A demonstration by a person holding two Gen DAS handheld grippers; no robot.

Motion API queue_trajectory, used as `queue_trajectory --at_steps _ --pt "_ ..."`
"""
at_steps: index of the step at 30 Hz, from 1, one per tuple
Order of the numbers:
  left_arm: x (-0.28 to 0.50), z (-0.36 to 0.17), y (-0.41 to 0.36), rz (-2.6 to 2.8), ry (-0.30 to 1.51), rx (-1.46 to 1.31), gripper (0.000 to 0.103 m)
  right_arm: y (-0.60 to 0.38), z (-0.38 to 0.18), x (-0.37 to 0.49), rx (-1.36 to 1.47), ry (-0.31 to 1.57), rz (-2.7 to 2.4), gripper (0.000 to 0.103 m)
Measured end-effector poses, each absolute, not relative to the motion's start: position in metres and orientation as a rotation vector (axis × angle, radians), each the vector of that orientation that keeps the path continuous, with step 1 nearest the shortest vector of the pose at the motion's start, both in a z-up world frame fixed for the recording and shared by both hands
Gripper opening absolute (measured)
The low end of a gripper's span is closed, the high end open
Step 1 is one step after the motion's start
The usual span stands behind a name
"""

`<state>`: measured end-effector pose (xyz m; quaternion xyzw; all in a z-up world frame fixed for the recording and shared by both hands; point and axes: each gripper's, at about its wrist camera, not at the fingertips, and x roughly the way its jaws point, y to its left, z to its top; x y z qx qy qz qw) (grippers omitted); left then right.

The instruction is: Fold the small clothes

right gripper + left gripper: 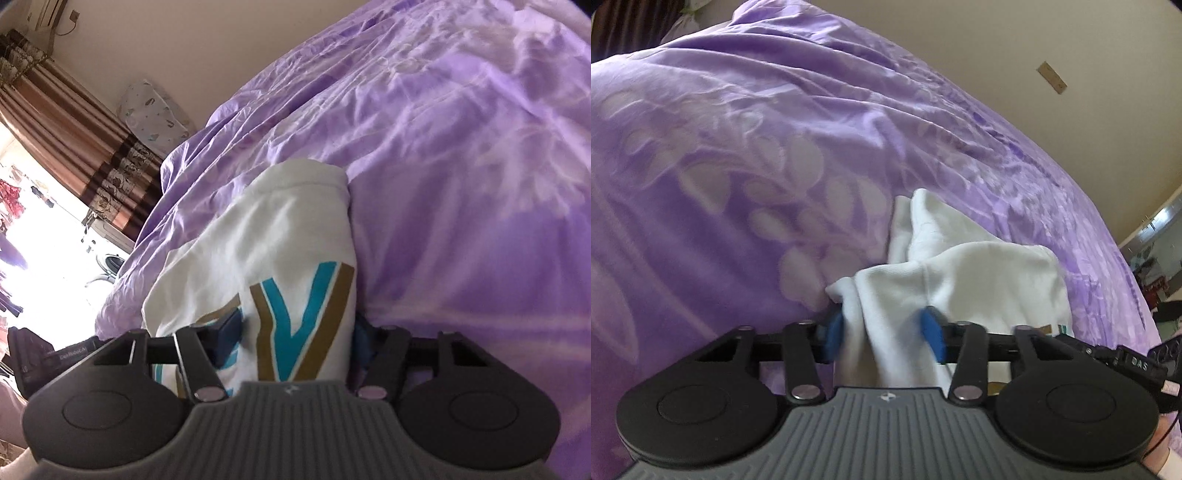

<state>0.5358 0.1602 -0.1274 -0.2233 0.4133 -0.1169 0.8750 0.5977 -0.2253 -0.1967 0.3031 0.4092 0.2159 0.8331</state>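
A small white garment with teal and brown lettering hangs between my two grippers above a purple bedspread. My left gripper has its blue pads closed on a bunched white edge of the garment. My right gripper is closed on the printed part of the same garment, which drapes forward over the bed. The fabric hides most of the right gripper's pads.
The purple floral bedspread fills both views. A beige wall lies beyond it. Brown curtains, a bright window and a patterned pillow show at left in the right wrist view. Dark gear sits at the left wrist view's right edge.
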Motion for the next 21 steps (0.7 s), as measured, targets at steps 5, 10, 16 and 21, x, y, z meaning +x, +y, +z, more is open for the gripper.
queue_trajectory --at_steps 5,10,16,21 --pt "0.534 -0.117 0.148 -0.243 0.856 -0.364 0.022 -0.228 -0.193 0.596 0.629 0.863 0.450 0.034" --pt "0.526 -0.104 0.140 -0.227 0.827 -0.295 0.015 -0.219 -0.175 0.591 0.546 0.825 0.441 0.017" --pt "0.509 -0.074 0.136 -0.231 0.778 -0.258 0.012 -0.207 -0.143 0.581 0.444 0.784 0.437 0.013" --pt "0.483 -0.038 0.130 -0.236 0.719 -0.227 0.011 -0.204 -0.109 0.560 0.406 0.735 0.442 0.012"
